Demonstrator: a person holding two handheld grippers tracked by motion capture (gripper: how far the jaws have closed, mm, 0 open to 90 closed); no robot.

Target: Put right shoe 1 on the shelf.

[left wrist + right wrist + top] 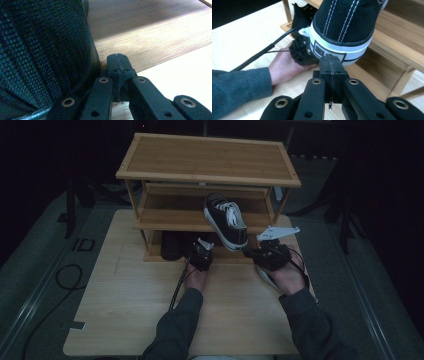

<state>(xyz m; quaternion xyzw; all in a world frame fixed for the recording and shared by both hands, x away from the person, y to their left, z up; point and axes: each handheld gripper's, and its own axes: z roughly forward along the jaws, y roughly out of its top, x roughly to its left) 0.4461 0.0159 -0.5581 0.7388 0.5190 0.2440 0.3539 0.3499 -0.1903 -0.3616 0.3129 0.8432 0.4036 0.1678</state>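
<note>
Right, near side first: two forearms in grey sleeves come in over the light wooden surface (125,320). Left claw (202,251) sits at the foot of the shoe rack (210,157), jaws shut flat against each other, nothing between them. In the left gripper view its tips rest at the edge of the rack's bottom shelf board, just beside a dark mesh shoe (42,55), which sits to the left of the jaws; contact with it can't be confirmed.

Right claw (248,252) is also fully shut, pads pressed together, holding nothing. Its tips point at the heel of the black sneaker (226,220); the right gripper view puts the closed tips right at the white rubber heel band of the sneaker (342,32), touching or nearly so, can't tell which. Grey three-cornered plate on top of that claw is visible in the high view.

Sneaker: black canvas, white laces, white sole. It is tilted, toe end up on the rack's middle shelf, heel hanging past the front edge, down toward the right claw.

Further back: dark shoes on the bottom shelf behind the left claw. Top shelf of the rack is bamboo-coloured. Room beyond is dark.
</note>
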